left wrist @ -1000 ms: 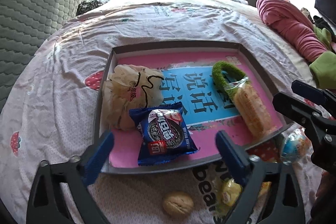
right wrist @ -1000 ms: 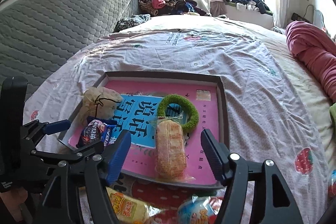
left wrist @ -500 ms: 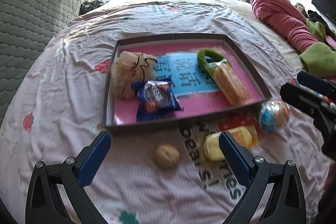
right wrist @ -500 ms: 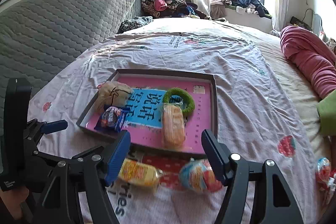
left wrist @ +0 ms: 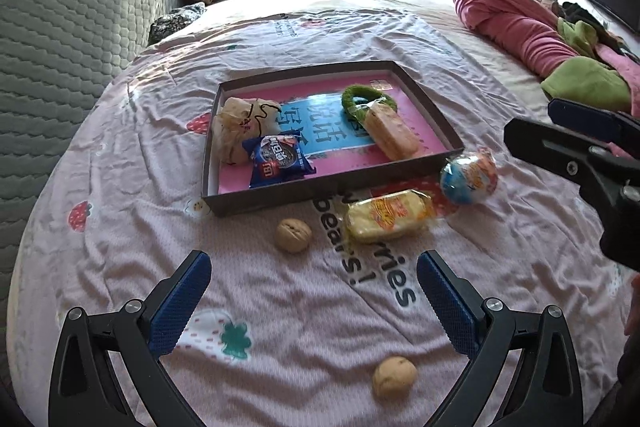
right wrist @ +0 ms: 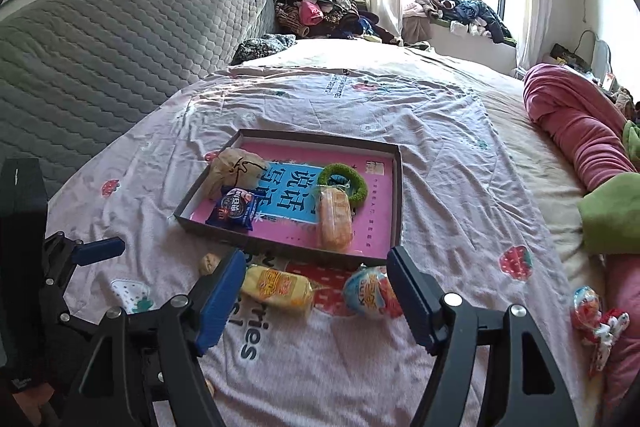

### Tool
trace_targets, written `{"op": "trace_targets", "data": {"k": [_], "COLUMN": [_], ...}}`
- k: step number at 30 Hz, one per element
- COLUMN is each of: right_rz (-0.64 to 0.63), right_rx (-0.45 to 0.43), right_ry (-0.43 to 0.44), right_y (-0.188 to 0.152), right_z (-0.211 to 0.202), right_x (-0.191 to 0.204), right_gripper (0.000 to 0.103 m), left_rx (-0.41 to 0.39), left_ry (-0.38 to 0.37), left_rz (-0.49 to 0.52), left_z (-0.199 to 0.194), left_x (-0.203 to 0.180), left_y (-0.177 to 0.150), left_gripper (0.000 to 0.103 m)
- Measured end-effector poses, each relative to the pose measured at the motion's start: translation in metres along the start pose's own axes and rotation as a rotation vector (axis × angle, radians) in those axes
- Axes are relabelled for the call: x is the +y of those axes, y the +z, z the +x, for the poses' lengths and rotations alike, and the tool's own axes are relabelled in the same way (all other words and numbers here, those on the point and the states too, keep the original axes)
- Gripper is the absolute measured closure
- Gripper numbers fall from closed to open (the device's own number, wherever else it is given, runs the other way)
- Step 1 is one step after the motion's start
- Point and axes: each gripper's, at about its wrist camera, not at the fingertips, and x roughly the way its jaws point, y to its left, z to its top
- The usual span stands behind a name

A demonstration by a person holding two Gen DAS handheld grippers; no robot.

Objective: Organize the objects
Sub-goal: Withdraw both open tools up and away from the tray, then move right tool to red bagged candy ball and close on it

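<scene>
A dark tray (left wrist: 320, 193) with a pink floor lies on the bedsheet. It holds a blue cookie packet (left wrist: 278, 161), a beige pouch (left wrist: 238, 129), a green ring (left wrist: 366, 99) and an orange wafer pack (left wrist: 394, 133). In front of it lie a walnut (left wrist: 293, 235), a yellow snack pack (left wrist: 386, 215) and a blue-and-orange egg toy (left wrist: 468, 177). A second walnut (left wrist: 394, 381) lies nearer. My left gripper (left wrist: 314, 291) hangs open and empty above the sheet. My right gripper (right wrist: 316, 287) is opening, empty, over the yellow pack (right wrist: 276, 287) and the egg (right wrist: 366, 293).
A grey quilted headboard (right wrist: 100, 59) runs along the left. A rolled pink blanket (right wrist: 576, 131) and green cloth (right wrist: 612, 219) lie to the right. A small wrapped toy (right wrist: 596, 315) sits near the right edge. Clothes pile up by the window.
Both grippers have drawn back and up from the tray, which now looks smaller and farther. The loose snacks and a second walnut have come into view in front of it.
</scene>
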Motion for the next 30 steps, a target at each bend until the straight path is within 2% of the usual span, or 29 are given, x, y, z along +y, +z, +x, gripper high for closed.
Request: {"op": "trace_targets", "data": {"k": [16,23,30], "right_rz": [0.002,-0.002,-0.008], "right_rx": [-0.042,-0.027,0.001], "right_ry": [-0.042,-0.054,-0.066], "right_y": [-0.003,-0.013,-0.023], "right_z": [-0.058,-0.063,-0.052], "right_x": [-0.006,-0.011,-0.016], "right_gripper": [0.022,0.021,0.021], "left_rx": [-0.036,-0.034,-0.001], "left_ry": [0.007,-0.001,-0.008], "left_rz": [0.006,0.012,0.013], "left_z": [-0.052,-0.06,-0.049], "left_x": [-0.013,-0.024,-0.03], "left_y": [-0.016,-0.027,-0.039], "left_gripper": [0.001,0.001,0.001]}}
